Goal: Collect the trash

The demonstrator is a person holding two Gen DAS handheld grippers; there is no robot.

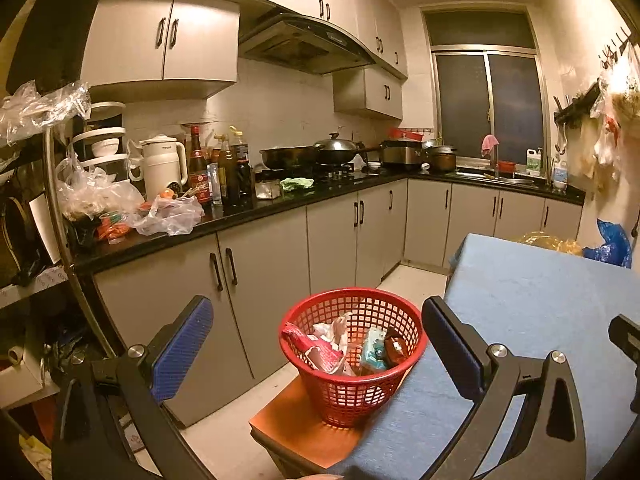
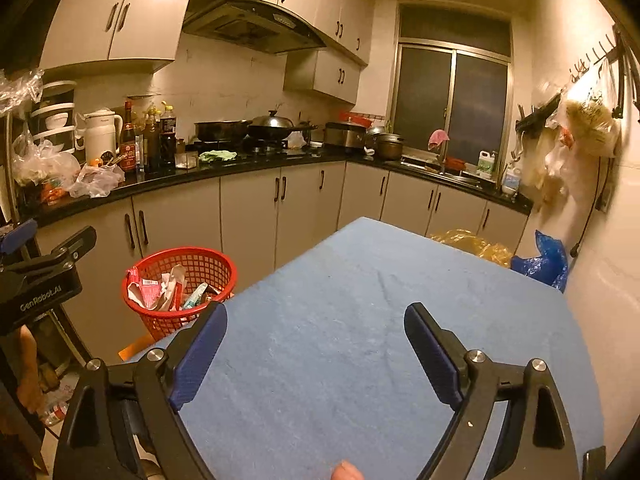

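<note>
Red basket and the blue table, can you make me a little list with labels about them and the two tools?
basket: red basket beside the table, on an orange stool
in basket: wrappers and packets, including a red wrapper and a teal packet
table: blue cloth, nothing lying on the part in view
left tool: open, empty, basket in front
right tool: open, empty, over the table

The left gripper (image 1: 318, 322) is held level with its jaws spread wide, blue pads (image 1: 182, 350) facing each other and nothing between them. The right gripper (image 2: 316, 326) points forward in the same attitude, jaws wide apart and empty. In the right wrist view the left gripper's black body shows at the left edge, well apart from the right one.
</note>
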